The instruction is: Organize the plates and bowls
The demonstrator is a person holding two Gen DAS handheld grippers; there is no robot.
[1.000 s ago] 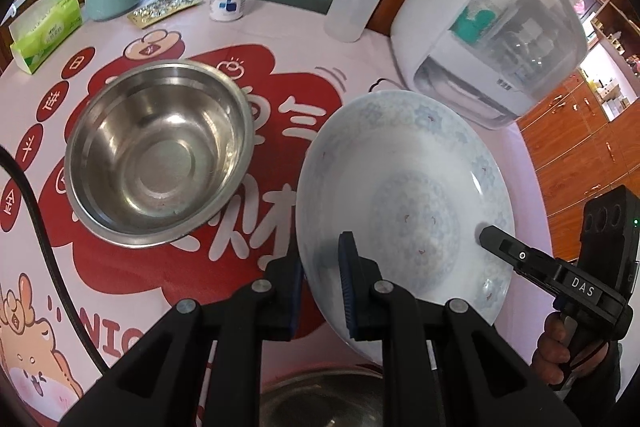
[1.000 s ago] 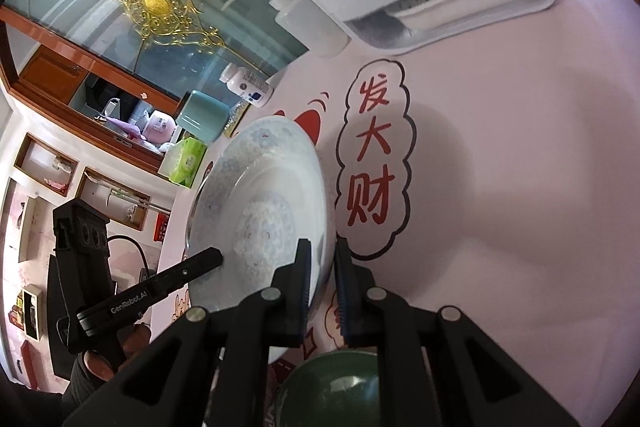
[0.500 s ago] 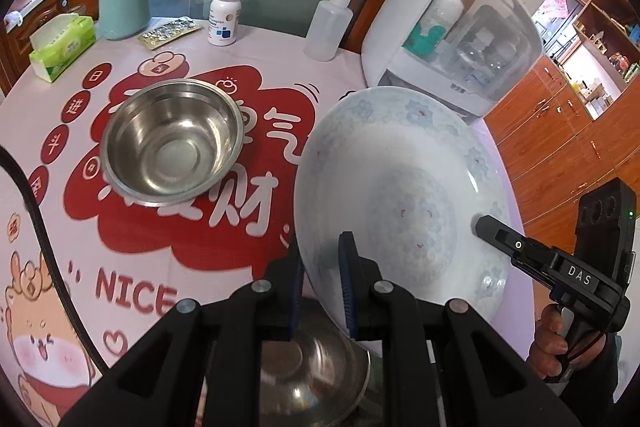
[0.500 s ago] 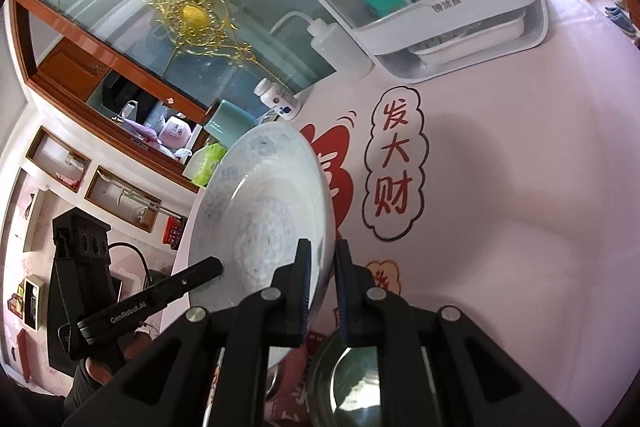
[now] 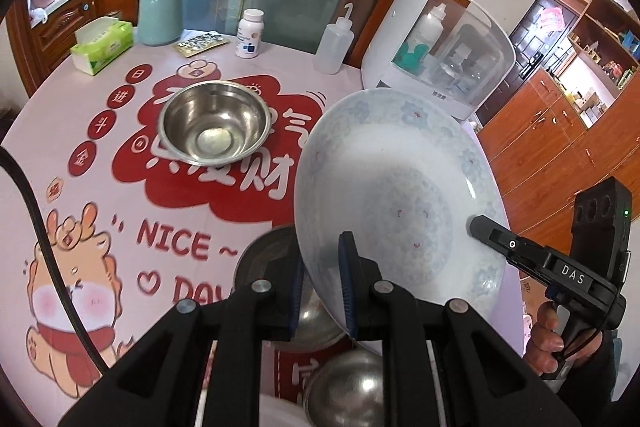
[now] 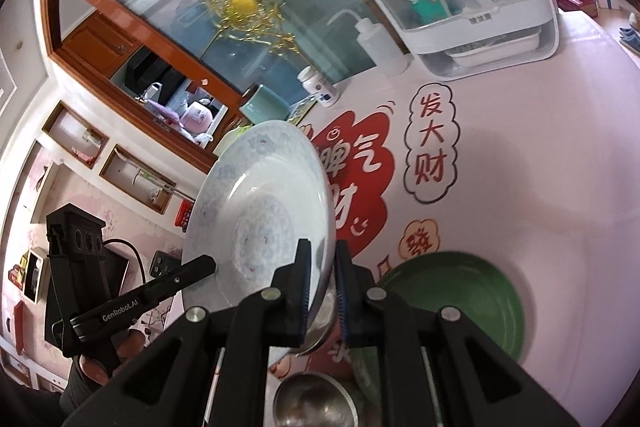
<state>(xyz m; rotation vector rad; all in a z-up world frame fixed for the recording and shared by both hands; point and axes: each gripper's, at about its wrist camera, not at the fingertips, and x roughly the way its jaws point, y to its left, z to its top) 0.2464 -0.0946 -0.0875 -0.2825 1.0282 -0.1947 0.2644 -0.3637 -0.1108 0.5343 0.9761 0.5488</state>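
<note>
Together we held the plate [image 5: 396,187] tilted above the bench [image 5: 120,195], left gripper [image 5: 322,283] and right gripper [image 6: 320,283] clamped on opposite rims.

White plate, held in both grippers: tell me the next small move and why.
Probably carry it level toward the green plate and lower it there. Both the left gripper and right gripper pinch opposite rims of the white plate, which hangs clear above the table and the steel bowls.

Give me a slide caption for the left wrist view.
Both tongs, left and right, grip the white patterned plate by opposite rims above the table, steel bowl behind.
</note>
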